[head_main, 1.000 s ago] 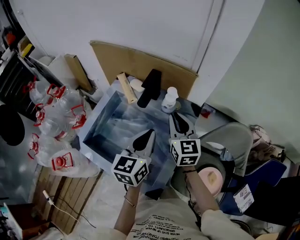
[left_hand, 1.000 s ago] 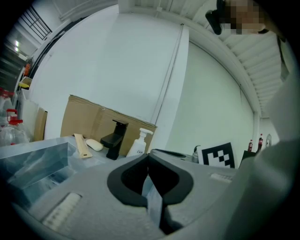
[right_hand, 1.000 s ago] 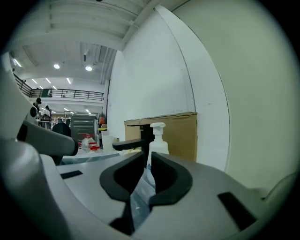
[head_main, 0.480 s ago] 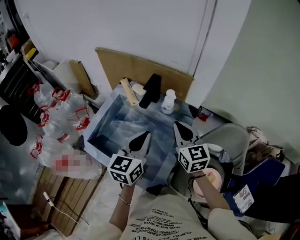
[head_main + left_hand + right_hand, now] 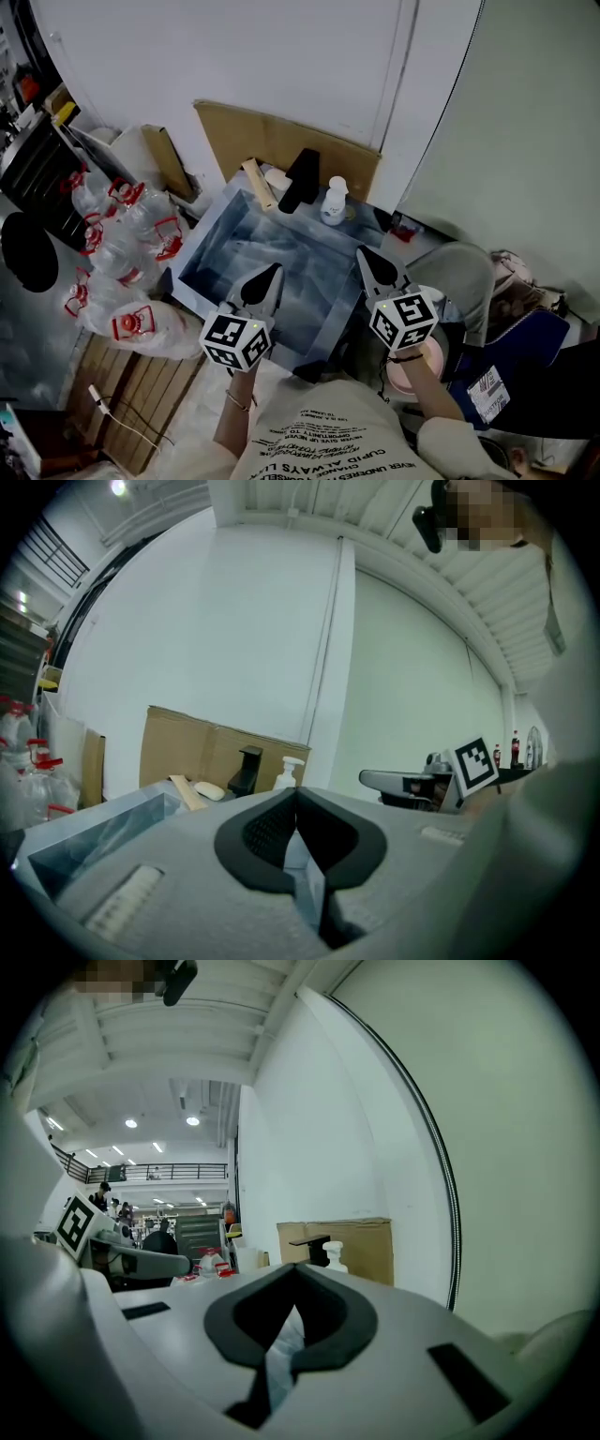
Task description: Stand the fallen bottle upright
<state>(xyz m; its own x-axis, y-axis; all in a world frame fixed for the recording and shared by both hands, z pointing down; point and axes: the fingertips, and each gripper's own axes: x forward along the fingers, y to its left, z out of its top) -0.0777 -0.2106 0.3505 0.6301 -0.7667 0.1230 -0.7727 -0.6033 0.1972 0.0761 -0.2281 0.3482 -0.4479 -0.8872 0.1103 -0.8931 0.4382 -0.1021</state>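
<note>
1. Nearest the camera is the person's shirt (image 5: 319,441), cut off by the bottom edge. Its print is too small to read.
2. Left gripper (image 5: 274,270) hangs over the near edge of the tray (image 5: 199,246). Its jaws are pressed together at the tips with nothing between them.
3. Right gripper (image 5: 363,251) is level with it over the tray's near right corner. Its jaws are also closed tight and empty.
4. The tray floor is a blue-grey smear, and what lies on it cannot be made out.
5. To the right, a grey chair (image 5: 459,272) is partly covered by the right gripper's marker cube.
6. To the left is a heap of clear jugs (image 5: 122,230) with red caps, overlapping too much to count.
7. At the tray's far edge the bottle (image 5: 332,202) stands upright with its white pump on top, well apart from both grippers. In both gripper views the jaws hide its base.
8. Just left of the bottle is a black block (image 5: 302,180), and what it is cannot be told. Left of that lies a pale stick (image 5: 256,183).
9. Farthest back, cardboard (image 5: 272,141) leans on the white wall.
</note>
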